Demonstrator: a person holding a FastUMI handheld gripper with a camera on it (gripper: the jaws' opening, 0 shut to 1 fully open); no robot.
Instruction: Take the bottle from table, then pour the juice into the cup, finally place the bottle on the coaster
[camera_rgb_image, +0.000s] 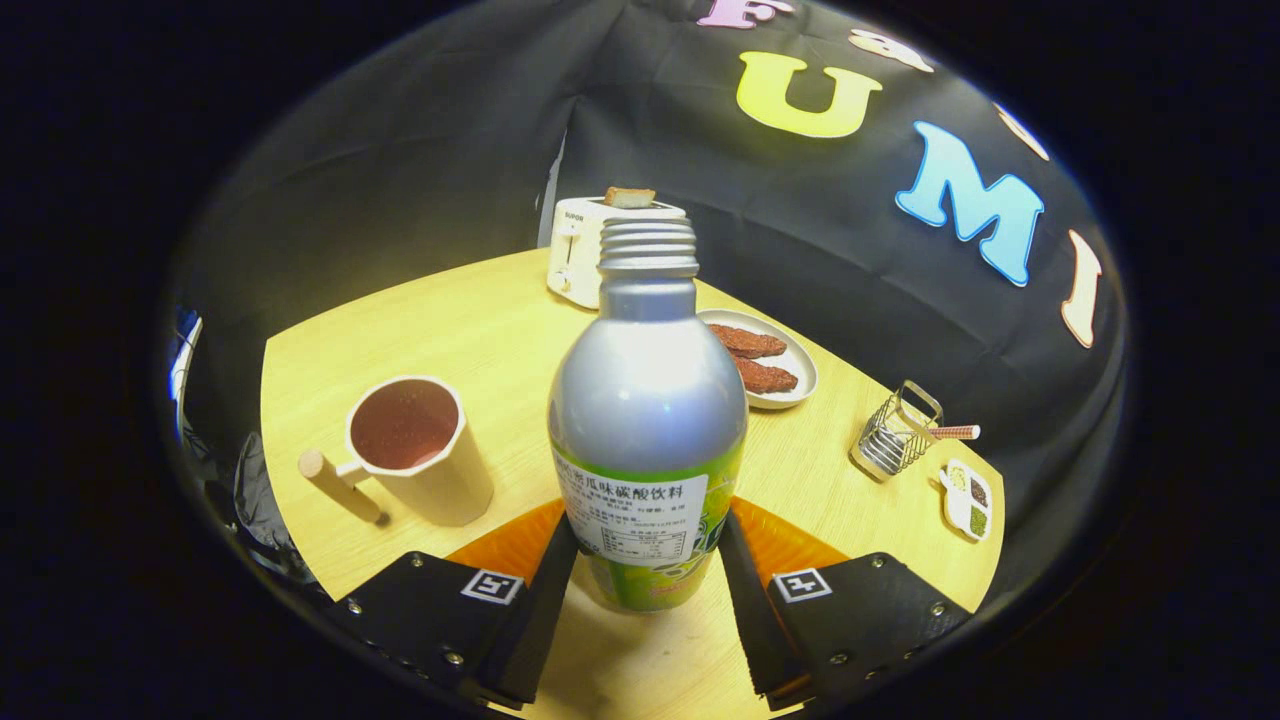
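The tongs (648, 590) are two wedge-shaped arms with flat angular housings, each studded with small round screws and bearing a square black-and-white coded marker.

toaster (580, 245): "SUPOR" | tool (649, 523): square markers, fingers clamping bottle (648, 400)

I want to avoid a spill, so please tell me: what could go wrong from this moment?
1. The bottle has no cap, so tilting it could spill juice.
2. The claw grips only its lower part; the tall bottle might lean or slip.
3. The filled cup stands close beside; a sideways swing could knock it.
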